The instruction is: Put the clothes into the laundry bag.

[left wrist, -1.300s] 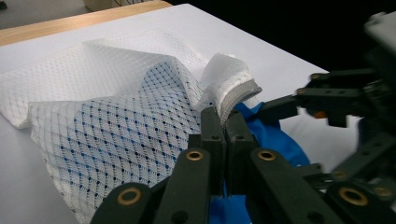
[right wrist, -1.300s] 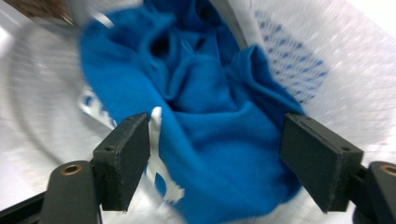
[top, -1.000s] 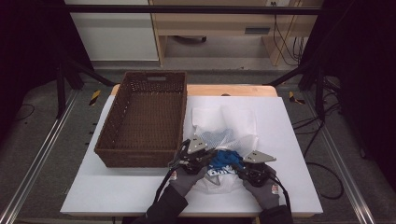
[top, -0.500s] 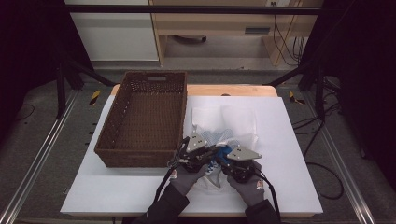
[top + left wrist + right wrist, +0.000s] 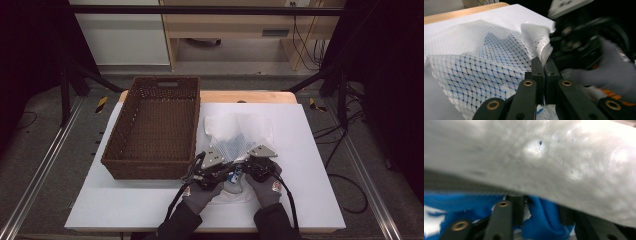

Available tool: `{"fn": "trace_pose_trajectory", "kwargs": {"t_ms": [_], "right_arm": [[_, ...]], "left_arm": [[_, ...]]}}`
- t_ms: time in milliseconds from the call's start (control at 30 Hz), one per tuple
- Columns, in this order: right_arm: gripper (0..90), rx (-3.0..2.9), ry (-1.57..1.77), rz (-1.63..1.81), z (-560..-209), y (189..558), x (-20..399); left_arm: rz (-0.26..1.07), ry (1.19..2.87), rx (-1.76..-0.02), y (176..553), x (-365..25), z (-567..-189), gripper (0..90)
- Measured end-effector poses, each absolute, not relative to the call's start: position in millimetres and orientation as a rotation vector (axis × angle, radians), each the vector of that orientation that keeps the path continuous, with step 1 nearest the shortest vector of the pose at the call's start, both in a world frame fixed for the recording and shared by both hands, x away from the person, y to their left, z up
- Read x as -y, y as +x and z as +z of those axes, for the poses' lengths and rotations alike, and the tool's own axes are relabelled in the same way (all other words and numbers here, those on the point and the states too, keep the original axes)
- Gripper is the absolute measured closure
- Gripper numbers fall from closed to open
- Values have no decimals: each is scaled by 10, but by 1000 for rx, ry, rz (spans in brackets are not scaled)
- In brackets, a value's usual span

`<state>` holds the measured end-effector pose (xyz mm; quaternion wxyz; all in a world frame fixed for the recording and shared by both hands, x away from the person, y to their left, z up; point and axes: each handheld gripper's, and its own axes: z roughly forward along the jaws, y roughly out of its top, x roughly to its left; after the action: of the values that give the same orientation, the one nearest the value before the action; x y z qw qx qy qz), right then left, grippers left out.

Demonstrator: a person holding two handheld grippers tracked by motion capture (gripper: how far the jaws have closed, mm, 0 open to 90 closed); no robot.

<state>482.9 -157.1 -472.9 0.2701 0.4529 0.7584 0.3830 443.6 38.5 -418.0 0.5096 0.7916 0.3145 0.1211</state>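
Observation:
A white mesh bag (image 5: 240,135) lies on the white table, with a blue cloth (image 5: 233,176) at its near end. My left gripper (image 5: 225,161) is shut on the bag's edge (image 5: 541,53); in the left gripper view its jaws (image 5: 543,63) stand together with mesh pinched between them. Close beside it on the right is my right gripper (image 5: 240,169). Its jaws have just been opening, and the blue cloth (image 5: 544,220) sits between them (image 5: 541,205) under blurred white mesh (image 5: 549,157). Both hands wear grey gloves.
A brown wicker basket (image 5: 150,167) stands left of the bag, its near right corner close to my left gripper. The white table top (image 5: 310,150) extends to the right of the bag. Cables trail from both grippers toward the table's front edge.
My right gripper has slid left across the bag's near end, until it sits right beside the left one. The left gripper has kept still on the mesh.

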Motion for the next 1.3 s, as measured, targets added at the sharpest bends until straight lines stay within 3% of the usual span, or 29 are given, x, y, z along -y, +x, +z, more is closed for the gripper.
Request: {"fn": "trace_pose_trajectory", "kwargs": {"t_ms": [200,367,500,600,633,733,833,867,1033,1300], "right_arm": [[432,-2117,1137,1182,-4513,4516,1783],[371,-2155,1079,1210,-4499,4298,1817],[286,-2172,1078,1234,-4550,4332,1718],[271,-2208,1075,1161,-4664,4456,1555],[288,-2227,1085,1122,-4714,4506,1499],[451,-2235,1133,1046,-4842,4614,1414],[727,-2196,1176,1026,-4834,4638,1418],[768,-2188,1189,1014,-4822,4644,1425],[797,-2065,1225,1125,-4751,4684,1451],[736,-1910,1311,971,-4859,4859,1488]], "left_arm": [[296,1896,-784,4477,-457,-4193,884],[298,1896,-788,4480,-462,-4201,884],[292,1891,-783,4480,-450,-4203,884],[293,1891,-770,4467,-436,-4202,885],[291,1892,-766,4464,-432,-4201,884],[289,1892,-761,4456,-425,-4200,885],[288,1892,-760,4457,-424,-4201,884],[288,1889,-760,4455,-426,-4197,884],[281,1882,-737,4430,-441,-4164,885],[263,1928,-720,4405,-382,-4259,884]]}}
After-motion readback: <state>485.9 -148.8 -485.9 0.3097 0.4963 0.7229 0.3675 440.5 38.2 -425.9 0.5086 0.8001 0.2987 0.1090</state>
